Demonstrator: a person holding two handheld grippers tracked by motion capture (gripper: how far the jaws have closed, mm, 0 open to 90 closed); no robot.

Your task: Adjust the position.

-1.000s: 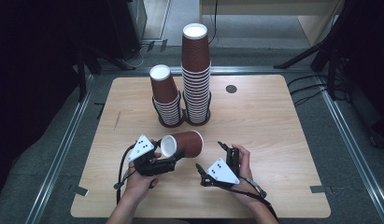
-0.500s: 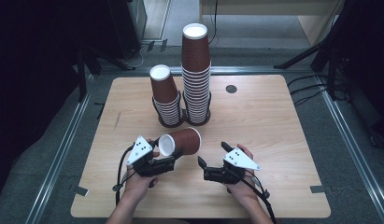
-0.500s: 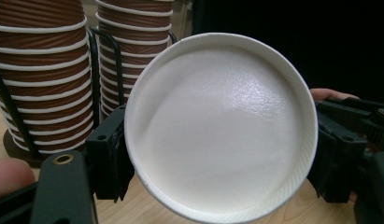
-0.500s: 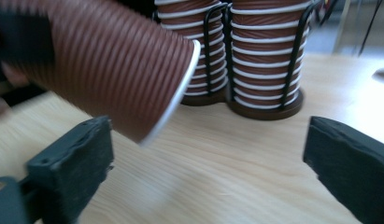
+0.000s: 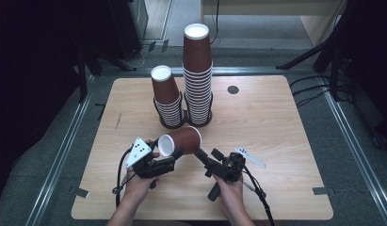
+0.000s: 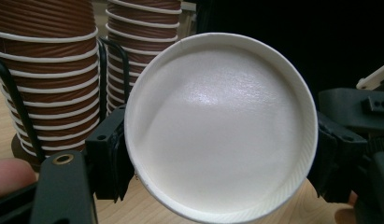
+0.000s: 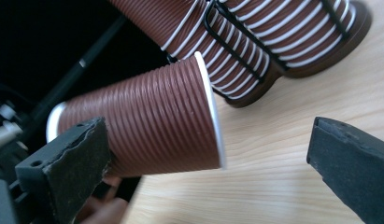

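A: The left gripper (image 5: 168, 159) is clamped on the brown paper cup (image 5: 181, 141), its jaws pressing the cup's sides near the closed end. You see that best in the left gripper view, where the white base of the cup (image 6: 221, 126) faces the camera between the two black jaws.

B: And from above?

A: The high view shows the cup lying level, held just above the bench (image 5: 285, 127), with its rim end pointing right and away from the person.

B: The right gripper (image 5: 204, 157)?

A: Its jaws stand wide apart. In the right gripper view the cup's ribbed wall (image 7: 157, 121) sits just beside one jaw; whether they touch, I cannot tell. The other jaw is well clear, over bare wood.

B: Behind?

A: Two stacks of cups (image 5: 198, 80) in black wire holders, the right one taller.
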